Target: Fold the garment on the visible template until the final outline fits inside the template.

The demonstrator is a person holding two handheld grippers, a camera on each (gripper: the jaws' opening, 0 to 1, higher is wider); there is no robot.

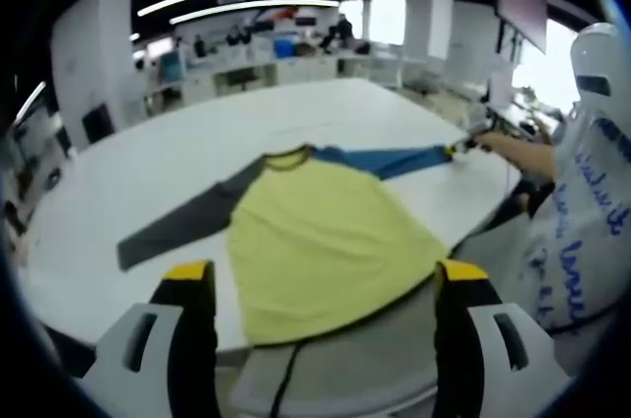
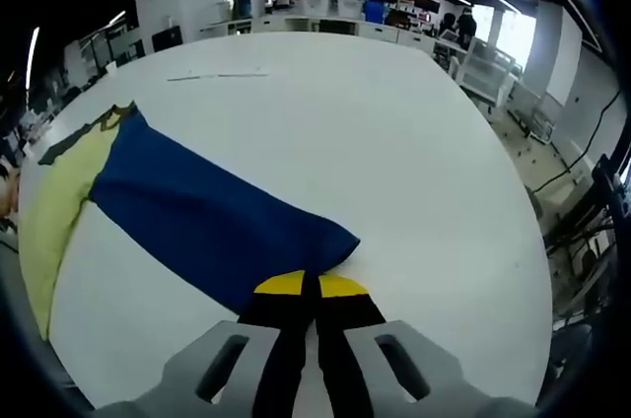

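Right gripper view: right gripper [image 2: 308, 285] jaws pressed together, pinching the cuff of the blue sleeve [image 2: 212, 221] of the yellow long-sleeved shirt [image 1: 320, 231] on the white table [image 2: 394, 142]. Left gripper [image 1: 325, 275] jaws wide apart, empty, above the shirt hem.

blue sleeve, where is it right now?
Stretched across the white table from the shirt's yellow body; in the right gripper view the blue sleeve ends at the shut right hand-held gripper, which pinches its cuff.

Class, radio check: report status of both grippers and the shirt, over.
Left gripper open, hovering near shirt hem. Right gripper shut on blue sleeve cuff. Shirt flat on white table, unfolded. Nothing in the way.
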